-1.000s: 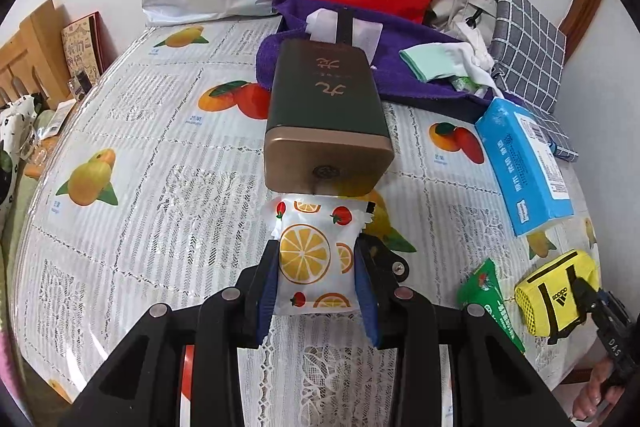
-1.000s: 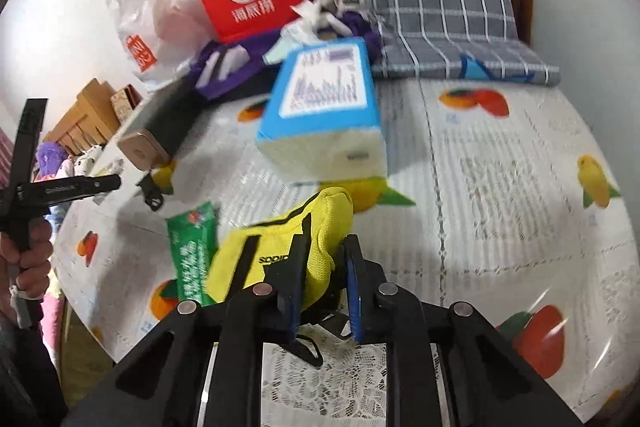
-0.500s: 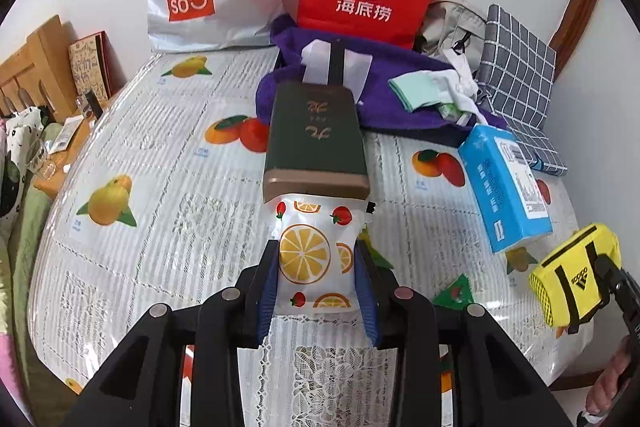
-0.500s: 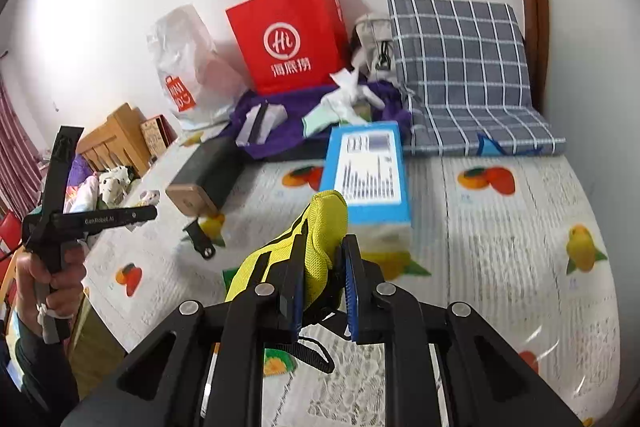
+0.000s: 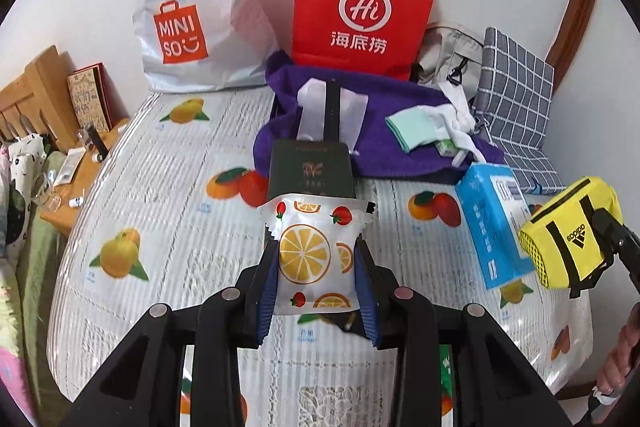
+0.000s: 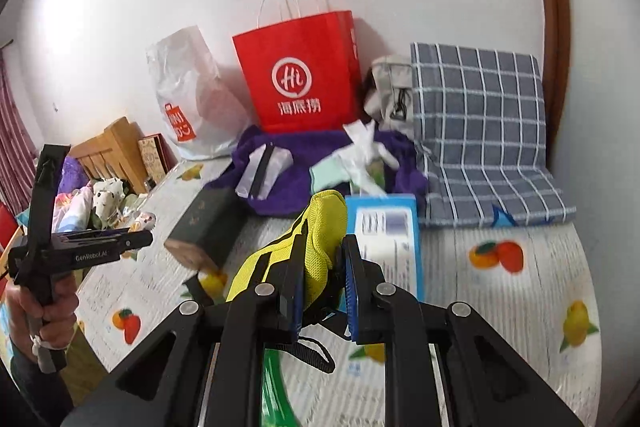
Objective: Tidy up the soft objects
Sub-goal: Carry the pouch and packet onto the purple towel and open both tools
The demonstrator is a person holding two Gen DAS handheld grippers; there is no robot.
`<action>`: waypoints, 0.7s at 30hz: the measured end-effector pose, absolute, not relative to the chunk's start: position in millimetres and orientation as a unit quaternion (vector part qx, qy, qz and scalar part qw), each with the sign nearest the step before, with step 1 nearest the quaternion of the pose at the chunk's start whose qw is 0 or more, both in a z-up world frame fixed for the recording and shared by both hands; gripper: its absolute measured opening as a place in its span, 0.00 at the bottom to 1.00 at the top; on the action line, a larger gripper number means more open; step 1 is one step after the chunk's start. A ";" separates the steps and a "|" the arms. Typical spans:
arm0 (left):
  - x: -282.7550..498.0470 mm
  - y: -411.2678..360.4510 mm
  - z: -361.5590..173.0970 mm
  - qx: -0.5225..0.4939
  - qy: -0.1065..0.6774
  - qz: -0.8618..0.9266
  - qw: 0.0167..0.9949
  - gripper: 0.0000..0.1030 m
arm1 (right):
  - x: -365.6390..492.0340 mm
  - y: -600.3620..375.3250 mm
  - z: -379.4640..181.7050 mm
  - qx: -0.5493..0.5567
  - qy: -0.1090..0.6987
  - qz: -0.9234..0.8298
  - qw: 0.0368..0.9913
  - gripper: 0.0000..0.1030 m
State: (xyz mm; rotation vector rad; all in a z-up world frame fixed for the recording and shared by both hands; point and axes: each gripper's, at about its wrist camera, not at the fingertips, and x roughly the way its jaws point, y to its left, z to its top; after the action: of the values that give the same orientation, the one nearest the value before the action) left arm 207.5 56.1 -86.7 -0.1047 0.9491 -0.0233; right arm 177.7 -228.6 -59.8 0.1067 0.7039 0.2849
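Note:
My left gripper (image 5: 316, 267) is shut on a white tissue pack printed with orange slices (image 5: 310, 251) and holds it above the bed. My right gripper (image 6: 322, 281) is shut on a yellow Adidas pouch (image 6: 316, 243), also lifted off the bed; the pouch shows in the left wrist view (image 5: 568, 231) at the right. The left gripper's handle shows in the right wrist view (image 6: 72, 251), held in a hand at the left.
On the fruit-print bed cover (image 5: 160, 187) lie a dark green box (image 5: 310, 169), a blue tissue pack (image 5: 494, 223) and a purple towel (image 5: 380, 115) with white cloths. A red paper bag (image 5: 360, 7), a Miniso bag (image 5: 192, 11) and a checked pillow (image 6: 480, 131) stand at the wall.
Both grippers have risen and pulled back from the bed, each with its object in it. The yellow pouch has been lifted higher off the cover.

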 end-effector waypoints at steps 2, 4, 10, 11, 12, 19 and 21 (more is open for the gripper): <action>214.0 56.6 -85.1 -0.053 0.456 -0.011 0.888 0.33 | 185.5 -225.2 -56.2 0.053 0.340 0.140 0.928 0.17; 222.3 56.5 -84.2 -0.053 0.456 -0.011 0.888 0.33 | 193.8 -222.8 -53.8 0.053 0.337 0.141 0.929 0.17; 247.0 55.3 -82.4 -0.055 0.456 -0.012 0.888 0.33 | 224.0 -217.3 -51.3 0.060 0.336 0.140 0.930 0.17; 252.7 55.3 -82.1 -0.054 0.456 -0.011 0.888 0.33 | 229.1 -216.5 -51.6 0.061 0.336 0.140 0.929 0.17; 256.4 55.7 -82.0 -0.054 0.455 -0.011 0.889 0.33 | 234.7 -215.9 -51.9 0.062 0.336 0.139 0.929 0.17; 284.4 60.0 -83.3 -0.058 0.458 -0.009 0.887 0.33 | 265.8 -213.5 -52.7 0.065 0.336 0.132 0.930 0.17; 290.7 61.3 -84.1 -0.061 0.460 -0.008 0.886 0.33 | 274.1 -213.2 -53.4 0.066 0.336 0.132 0.930 0.17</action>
State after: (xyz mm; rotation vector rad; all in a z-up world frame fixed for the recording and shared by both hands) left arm 290.7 61.3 -84.1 -0.1266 0.9567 -0.0167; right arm 274.1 -213.2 -53.4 0.1358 0.6882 0.2697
